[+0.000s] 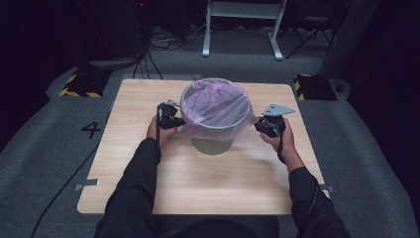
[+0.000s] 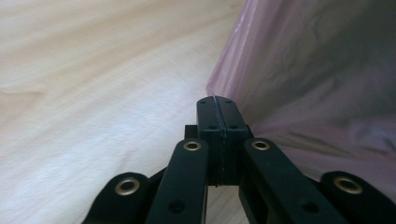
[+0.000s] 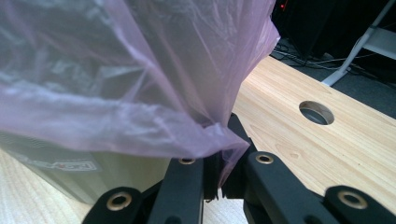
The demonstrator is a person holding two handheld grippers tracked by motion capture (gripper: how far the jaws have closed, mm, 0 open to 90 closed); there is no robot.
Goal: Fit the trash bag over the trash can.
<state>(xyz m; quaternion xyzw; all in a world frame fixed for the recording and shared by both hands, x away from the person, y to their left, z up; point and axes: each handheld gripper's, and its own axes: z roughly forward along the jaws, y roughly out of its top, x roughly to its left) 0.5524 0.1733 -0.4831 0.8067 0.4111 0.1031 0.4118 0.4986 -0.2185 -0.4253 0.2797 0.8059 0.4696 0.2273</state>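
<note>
**Both jaws pinching the pink liner at the bin's rim**

We start with the liner (image 1: 214,105), a thin, translucent pink plastic bag draped over the mouth of a small grey bin (image 1: 212,145) that stands near the middle of the wooden counter (image 1: 129,163). The film spreads across the bin's opening and folds down over the rim on all sides. It looks very light and soft, wrinkles freely, and we judge it slippery and easy to tear if pulled sharply. The best places to hold it are the loose overhanging edges at opposite sides of the rim, where there is slack to gather.

That is where we have it. The left gripper (image 1: 171,118) sits against the bin's left side; in the left gripper view its jaws are pressed fully together with the liner's edge (image 2: 215,93) running into the seam between them. The right gripper (image 1: 270,124) sits at the bin's right side, and in the right gripper view its jaws are closed on a bunched corner of the film (image 3: 219,135), which is pulled out into a taut point towards them. We judge the bin itself to be light, so an uneven pull could tip or slide it.

Farther out, the counter carries nothing else; the right gripper view shows a round hole (image 3: 316,112) cut through its top. Around it lies grey floor (image 1: 376,163), with cables and a white frame (image 1: 245,22) beyond the far edge.
</note>
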